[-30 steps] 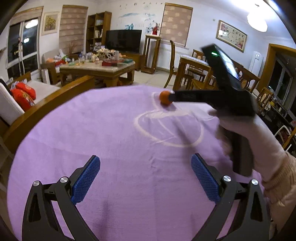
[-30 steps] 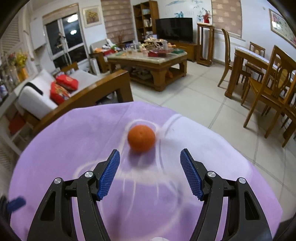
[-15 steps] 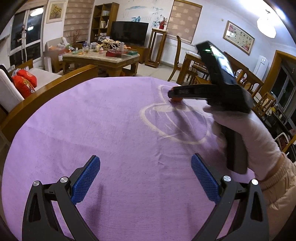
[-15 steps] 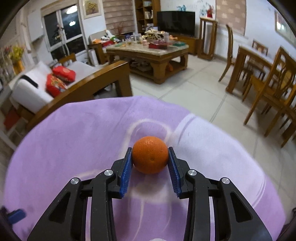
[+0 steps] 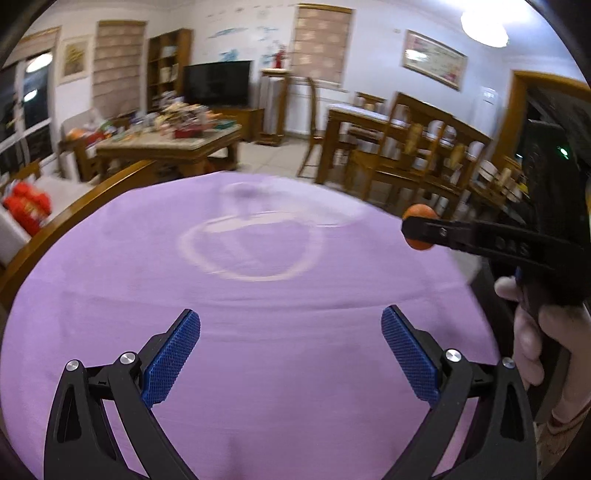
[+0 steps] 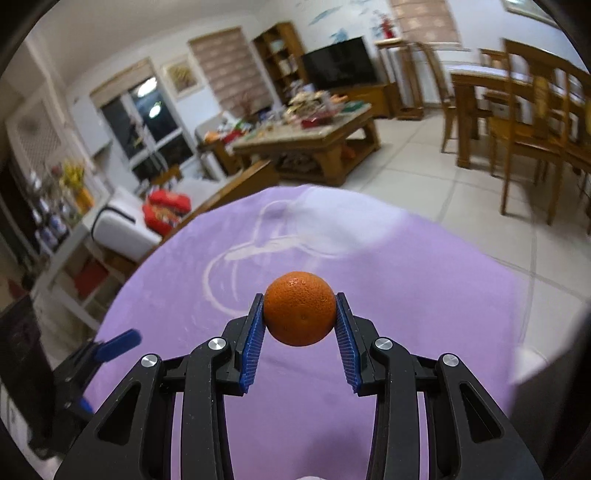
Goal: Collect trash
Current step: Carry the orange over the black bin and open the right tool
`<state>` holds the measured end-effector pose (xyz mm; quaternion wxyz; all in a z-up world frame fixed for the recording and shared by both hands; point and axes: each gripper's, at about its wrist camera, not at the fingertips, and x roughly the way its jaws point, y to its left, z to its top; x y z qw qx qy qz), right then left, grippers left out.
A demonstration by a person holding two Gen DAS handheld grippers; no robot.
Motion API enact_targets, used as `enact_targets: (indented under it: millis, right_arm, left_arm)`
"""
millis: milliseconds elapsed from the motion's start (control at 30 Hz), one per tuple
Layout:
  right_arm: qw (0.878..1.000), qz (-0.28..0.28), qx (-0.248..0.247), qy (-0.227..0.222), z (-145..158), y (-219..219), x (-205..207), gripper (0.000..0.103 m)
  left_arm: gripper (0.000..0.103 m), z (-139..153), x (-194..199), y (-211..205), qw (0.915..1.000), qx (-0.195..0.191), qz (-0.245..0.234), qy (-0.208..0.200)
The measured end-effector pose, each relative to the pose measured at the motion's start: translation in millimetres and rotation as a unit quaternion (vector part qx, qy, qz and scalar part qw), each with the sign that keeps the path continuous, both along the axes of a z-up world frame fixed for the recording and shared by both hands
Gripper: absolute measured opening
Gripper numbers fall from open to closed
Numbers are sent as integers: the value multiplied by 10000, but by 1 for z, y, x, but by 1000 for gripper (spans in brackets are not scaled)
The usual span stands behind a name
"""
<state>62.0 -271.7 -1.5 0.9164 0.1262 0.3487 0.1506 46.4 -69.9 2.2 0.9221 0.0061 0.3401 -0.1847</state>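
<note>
Now the right gripper [image 6: 300, 314] is clamped tight on the orange [image 6: 300, 308], up off the purple cloth [image 6: 406, 277]. Left gripper [image 5: 290, 356] hangs wide apart w/ nothing in it. Step: carry it off. Next: find a bin, none in view.

My living room's lit by a ceiling lamp [image 5: 484, 22] on white walls. There's a dark TV [image 5: 217, 83] next to a wooden bookshelf [image 5: 168, 70], a cluttered wooden coffee table [image 6: 306, 136] (yep, messy), wooden dining chairs [image 6: 532, 122] on pale floor tiles [image 6: 443, 177], and red cushions [image 6: 164, 210] on the sofa.
</note>
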Motion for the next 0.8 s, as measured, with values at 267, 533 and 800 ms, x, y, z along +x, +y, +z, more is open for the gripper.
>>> enact_targets:
  millis: [267, 533, 800]
  right_arm:
    - [9937, -1053, 103, -358, 8, -127, -115, 37]
    - [9802, -1949, 244, -235, -19, -232, -186, 37]
    - [9724, -2299, 394, -42, -53, -278, -202, 38]
  left_arm:
    - [98, 12, -45, -115, 9942, 119, -1033, -257]
    - [98, 1, -71, -209, 9822, 274, -1839, -257]
    - [98, -13, -77, -257, 9748, 513, -2163, -196]
